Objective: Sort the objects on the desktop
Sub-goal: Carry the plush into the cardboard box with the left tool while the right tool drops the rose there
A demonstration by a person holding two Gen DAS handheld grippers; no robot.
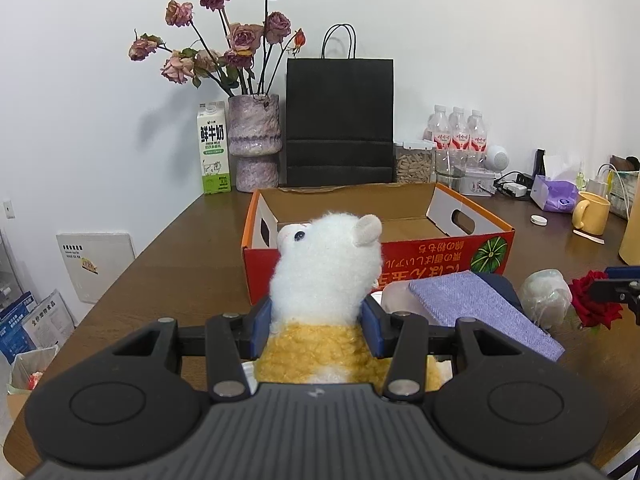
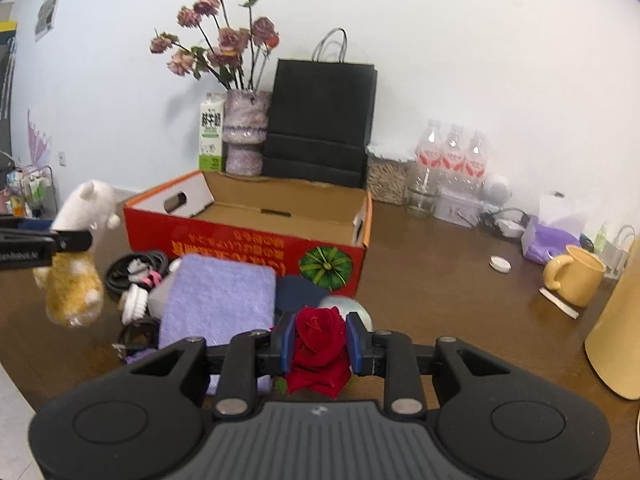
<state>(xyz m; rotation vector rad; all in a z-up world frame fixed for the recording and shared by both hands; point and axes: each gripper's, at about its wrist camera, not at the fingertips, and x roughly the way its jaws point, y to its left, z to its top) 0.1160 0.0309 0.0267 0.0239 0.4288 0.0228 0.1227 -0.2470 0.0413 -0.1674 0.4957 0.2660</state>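
Left gripper point(image 1: 316, 328) pinches plush toy point(image 1: 324, 272); right gripper point(image 2: 321, 346) pinches red rose point(image 2: 320, 340), both near open box point(image 2: 248, 240).

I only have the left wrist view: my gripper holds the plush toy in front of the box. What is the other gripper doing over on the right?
Observer: The right gripper is shut on a red rose.
Operator: What lies left of the purple cloth? My toy hides it.
Observer: A coil of black cable and a white brush, beside the purple cloth.
Operator: Is my plush toy off the table?
Observer: Yes. In the right wrist view the plush toy hangs in the left gripper, clear of the table.
Operator: Anything in the box yet?
Observer: No, the box floor looks bare.
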